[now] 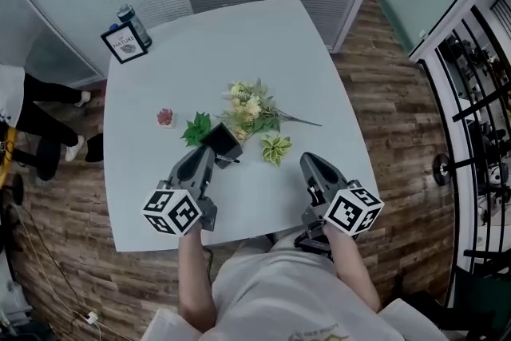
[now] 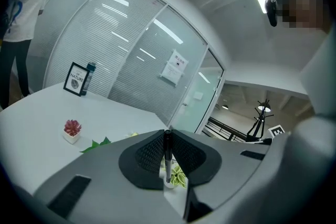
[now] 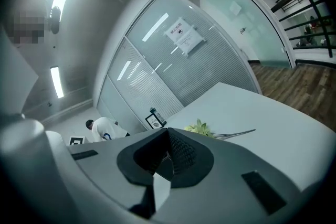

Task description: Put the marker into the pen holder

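A black marker [image 2: 167, 162] stands upright between the jaws of my left gripper [image 2: 167, 148], which is shut on it. In the head view my left gripper [image 1: 210, 154] reaches to the near side of the black square pen holder [image 1: 222, 140] at the table's middle. The holder is hidden below the jaws in the left gripper view. My right gripper [image 1: 308, 162] hovers over the table's near right part, apart from the holder. Its jaws [image 3: 167, 150] are shut with nothing between them.
On the white table [image 1: 239, 44] lie a flower bouquet [image 1: 251, 109], a small green plant [image 1: 276, 148], a leafy plant [image 1: 196, 128] and a pink potted flower [image 1: 165, 117]. A framed picture [image 1: 125, 42] and a bottle [image 1: 134, 25] stand at the far left corner. A person [image 1: 32, 120] stands left of the table.
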Motion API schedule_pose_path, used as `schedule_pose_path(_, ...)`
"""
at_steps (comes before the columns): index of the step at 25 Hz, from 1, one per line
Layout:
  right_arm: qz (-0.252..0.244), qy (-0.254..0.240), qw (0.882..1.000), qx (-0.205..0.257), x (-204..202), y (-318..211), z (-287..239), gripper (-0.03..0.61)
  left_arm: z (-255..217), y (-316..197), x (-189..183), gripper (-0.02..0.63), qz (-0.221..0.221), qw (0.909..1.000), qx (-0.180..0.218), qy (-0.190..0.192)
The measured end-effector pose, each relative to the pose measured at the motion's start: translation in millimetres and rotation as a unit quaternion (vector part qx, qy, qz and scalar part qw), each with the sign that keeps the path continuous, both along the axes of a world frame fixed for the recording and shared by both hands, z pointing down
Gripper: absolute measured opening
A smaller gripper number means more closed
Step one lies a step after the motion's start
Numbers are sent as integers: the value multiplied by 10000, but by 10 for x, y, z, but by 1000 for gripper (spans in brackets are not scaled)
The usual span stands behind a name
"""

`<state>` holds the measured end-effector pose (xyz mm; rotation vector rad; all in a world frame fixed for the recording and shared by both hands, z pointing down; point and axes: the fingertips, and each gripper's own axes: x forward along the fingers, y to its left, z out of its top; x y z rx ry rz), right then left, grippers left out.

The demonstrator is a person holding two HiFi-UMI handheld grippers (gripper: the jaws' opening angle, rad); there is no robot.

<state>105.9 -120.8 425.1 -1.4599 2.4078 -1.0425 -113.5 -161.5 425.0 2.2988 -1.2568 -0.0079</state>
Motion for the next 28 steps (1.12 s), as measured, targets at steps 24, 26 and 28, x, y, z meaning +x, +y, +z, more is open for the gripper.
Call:
schedule_pose_path(24,-695,234,9958,-551,-176,-808,504,17,246,-781,-131,46,-200,9985,-174,-482)
schedule_pose_path(26,-702,330,9953,-586,-177,-820,545,17,341,-797,-131,46,-173,9974,-273,-639)
schedule_pose_path(28,-714,425,9948,-595,-157,-855,570,17,448,-803,-98,46,-114,9951,-358,-914)
